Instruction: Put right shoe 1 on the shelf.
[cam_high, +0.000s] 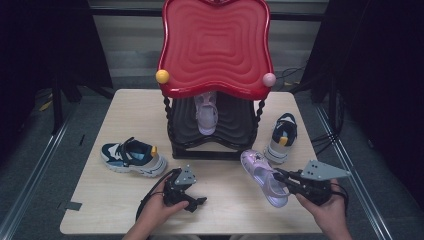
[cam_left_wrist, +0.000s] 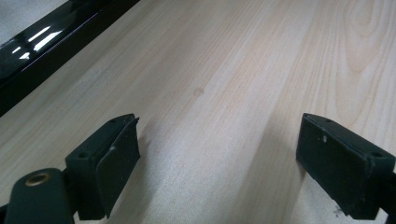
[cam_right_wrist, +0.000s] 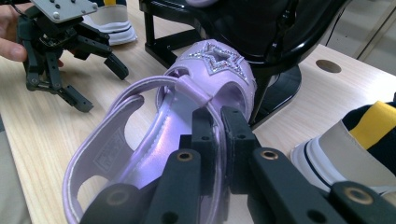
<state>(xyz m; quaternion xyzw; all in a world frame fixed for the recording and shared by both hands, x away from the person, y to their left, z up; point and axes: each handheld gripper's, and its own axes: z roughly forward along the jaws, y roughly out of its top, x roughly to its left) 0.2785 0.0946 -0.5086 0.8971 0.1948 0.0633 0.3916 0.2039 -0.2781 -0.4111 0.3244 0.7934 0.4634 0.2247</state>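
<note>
The right claw (cam_right_wrist: 218, 121) pinches the light, bendy purple sandal (cam_right_wrist: 154, 140) by its side edge; the left claw (cam_left_wrist: 219, 154) gapes empty over the bench (cam_left_wrist: 233, 70).

A light wooden table (cam_high: 125, 107) bears a black two-tier stand with a glossy red wavy top (cam_high: 216, 45). One navy-and-white sneaker (cam_high: 133, 157) lies left of it, another (cam_high: 281, 137) right.

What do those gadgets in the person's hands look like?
Both are black, skeletal linkages with bolts at the joints. The left gripper has flat rectangular pads and a trailing black cable. Each carries a grey three-cornered plate, as on the right gripper.
</note>
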